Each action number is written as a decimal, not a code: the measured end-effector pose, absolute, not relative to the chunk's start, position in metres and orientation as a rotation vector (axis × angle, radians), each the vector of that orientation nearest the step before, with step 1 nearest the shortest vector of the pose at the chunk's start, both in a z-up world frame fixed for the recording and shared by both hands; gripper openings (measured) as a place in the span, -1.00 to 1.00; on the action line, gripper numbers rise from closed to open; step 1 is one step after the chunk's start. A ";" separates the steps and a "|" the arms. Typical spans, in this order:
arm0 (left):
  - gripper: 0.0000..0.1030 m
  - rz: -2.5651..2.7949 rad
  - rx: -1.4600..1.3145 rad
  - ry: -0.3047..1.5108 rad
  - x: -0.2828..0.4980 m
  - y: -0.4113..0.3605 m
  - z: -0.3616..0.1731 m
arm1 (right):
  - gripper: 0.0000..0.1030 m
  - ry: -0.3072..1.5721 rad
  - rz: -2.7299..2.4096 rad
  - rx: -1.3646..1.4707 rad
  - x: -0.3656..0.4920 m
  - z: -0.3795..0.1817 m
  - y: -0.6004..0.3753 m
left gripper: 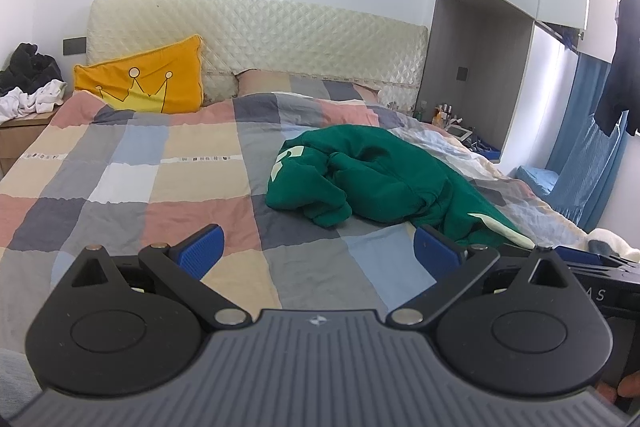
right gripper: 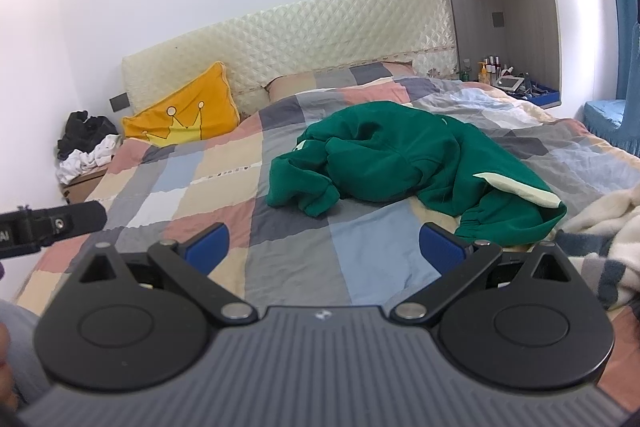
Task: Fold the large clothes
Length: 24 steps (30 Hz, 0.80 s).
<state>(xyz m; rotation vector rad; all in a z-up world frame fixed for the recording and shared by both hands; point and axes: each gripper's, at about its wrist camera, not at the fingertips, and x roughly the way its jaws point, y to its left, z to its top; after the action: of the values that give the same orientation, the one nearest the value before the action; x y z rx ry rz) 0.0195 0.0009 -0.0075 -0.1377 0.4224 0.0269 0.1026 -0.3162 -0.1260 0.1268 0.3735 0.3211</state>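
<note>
A crumpled green sweatshirt (left gripper: 380, 175) (right gripper: 400, 163) with pale lettering and a cream patch lies in a heap on the checked quilt (left gripper: 160, 187) (right gripper: 200, 187), right of the bed's middle. My left gripper (left gripper: 318, 251) hovers over the near part of the bed, open, blue pads wide apart, nothing between them; the sweatshirt lies ahead and to its right. My right gripper (right gripper: 324, 247) is open too and empty, with the sweatshirt's cuffed hem just beyond its right fingertip (right gripper: 442, 247). The left gripper's black body (right gripper: 48, 227) shows at the left edge of the right wrist view.
A yellow crown pillow (left gripper: 148, 79) (right gripper: 188, 115) leans on the quilted headboard (left gripper: 280, 39). Clothes are piled on the left nightstand (left gripper: 28, 87). A grey wardrobe niche with bottles (right gripper: 504, 71) stands at right. A fluffy white blanket (right gripper: 600, 227) lies at the bed's near right.
</note>
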 end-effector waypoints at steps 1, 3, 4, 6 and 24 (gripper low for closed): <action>0.99 0.027 -0.138 0.423 0.020 0.001 -0.008 | 1.00 0.375 0.317 0.125 0.103 -0.126 -0.316; 0.99 0.026 -0.140 0.422 0.021 0.002 -0.008 | 1.00 0.378 0.320 0.122 0.104 -0.127 -0.316; 0.99 0.027 -0.140 0.423 0.022 0.002 -0.008 | 1.00 0.381 0.322 0.121 0.104 -0.127 -0.315; 0.99 0.032 -0.141 0.426 0.023 0.002 -0.009 | 1.00 0.384 0.320 0.121 0.106 -0.129 -0.315; 0.99 0.032 -0.160 0.465 0.058 0.011 -0.032 | 1.00 0.414 0.290 0.133 0.134 -0.149 -0.313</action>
<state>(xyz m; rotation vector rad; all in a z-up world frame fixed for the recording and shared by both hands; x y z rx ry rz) 0.0581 0.0110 -0.0318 -0.1601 0.4651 0.0324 0.1335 -0.3128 -0.1493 0.1331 0.4138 0.2902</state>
